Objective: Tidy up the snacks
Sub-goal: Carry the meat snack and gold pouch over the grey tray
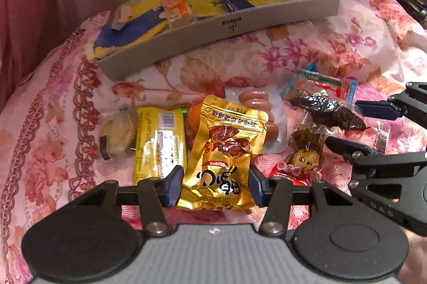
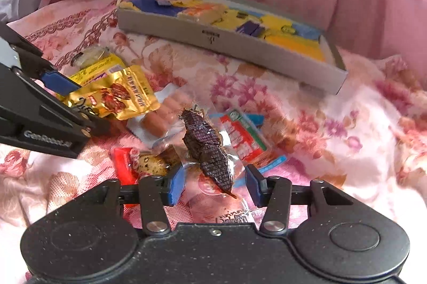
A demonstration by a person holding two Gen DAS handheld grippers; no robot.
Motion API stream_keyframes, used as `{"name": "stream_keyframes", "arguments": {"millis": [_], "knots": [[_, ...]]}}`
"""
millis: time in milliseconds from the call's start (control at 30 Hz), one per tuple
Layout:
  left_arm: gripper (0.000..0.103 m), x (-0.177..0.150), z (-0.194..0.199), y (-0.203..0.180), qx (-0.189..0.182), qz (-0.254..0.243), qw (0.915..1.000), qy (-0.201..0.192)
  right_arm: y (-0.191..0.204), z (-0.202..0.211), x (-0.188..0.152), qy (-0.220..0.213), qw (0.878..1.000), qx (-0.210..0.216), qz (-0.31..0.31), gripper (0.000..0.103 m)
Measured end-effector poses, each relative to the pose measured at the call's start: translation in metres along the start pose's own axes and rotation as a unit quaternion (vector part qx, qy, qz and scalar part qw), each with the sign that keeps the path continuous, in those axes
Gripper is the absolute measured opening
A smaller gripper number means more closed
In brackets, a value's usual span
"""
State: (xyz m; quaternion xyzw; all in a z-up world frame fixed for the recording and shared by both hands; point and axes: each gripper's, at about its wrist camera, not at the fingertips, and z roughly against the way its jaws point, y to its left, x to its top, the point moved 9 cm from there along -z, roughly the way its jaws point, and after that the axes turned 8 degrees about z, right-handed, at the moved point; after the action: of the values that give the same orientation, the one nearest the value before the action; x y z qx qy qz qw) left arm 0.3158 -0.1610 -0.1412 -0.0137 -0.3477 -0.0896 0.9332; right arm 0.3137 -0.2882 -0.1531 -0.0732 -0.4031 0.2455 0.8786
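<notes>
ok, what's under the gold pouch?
Under the gold pouch: sausage pack and something orange poke out at its far edge, yellow packet alongside. Whatever else lies beneath is covered.

Both handheld grippers were matte black metal with blue rubber pads on fingertips. Left gripper (image 1: 216,186) had grey ribbed housing between two round black discs, silver pivot screws on linkage bars. Right gripper (image 2: 214,183) had speckled black housing, same discs and screws. White "GenRobot.AI" lettering showed on the left gripper's side.
</notes>
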Motion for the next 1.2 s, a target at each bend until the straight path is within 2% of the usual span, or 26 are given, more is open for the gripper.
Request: {"name": "stream_keyframes", "arguments": {"millis": [100, 233, 467, 733, 933, 1000, 1200], "knots": [[0.055, 0.004, 0.008, 0.001, -0.001, -0.003, 0.9999, -0.013, -0.006, 0.006, 0.005, -0.019, 1.0, -0.018, -0.002, 0.05], [0.055, 0.015, 0.017, 0.0, -0.029, 0.016, 0.9987, -0.038, -0.015, 0.014, 0.018, -0.058, 0.997, -0.051, -0.004, 0.05], [0.055, 0.056, 0.035, 0.001, -0.041, 0.04, 0.9933, -0.101, -0.034, 0.024, 0.048, -0.14, 0.985, -0.093, -0.037, 0.05], [0.056, 0.111, 0.031, 0.014, -0.031, 0.111, 0.9833, -0.142, -0.068, 0.028, 0.072, -0.216, 0.962, -0.11, -0.122, 0.051], [0.056, 0.153, 0.027, 0.028, -0.015, 0.144, 0.9699, -0.196, -0.096, 0.025, 0.086, -0.269, 0.939, -0.133, -0.169, 0.051], [0.056, 0.165, 0.025, 0.031, -0.011, 0.154, 0.9653, -0.211, -0.107, 0.016, 0.093, -0.276, 0.935, -0.138, -0.172, 0.051], [0.056, 0.197, 0.005, 0.031, -0.032, 0.186, 0.9552, -0.228, -0.144, -0.007, 0.109, -0.299, 0.918, -0.163, -0.202, 0.051]]}}
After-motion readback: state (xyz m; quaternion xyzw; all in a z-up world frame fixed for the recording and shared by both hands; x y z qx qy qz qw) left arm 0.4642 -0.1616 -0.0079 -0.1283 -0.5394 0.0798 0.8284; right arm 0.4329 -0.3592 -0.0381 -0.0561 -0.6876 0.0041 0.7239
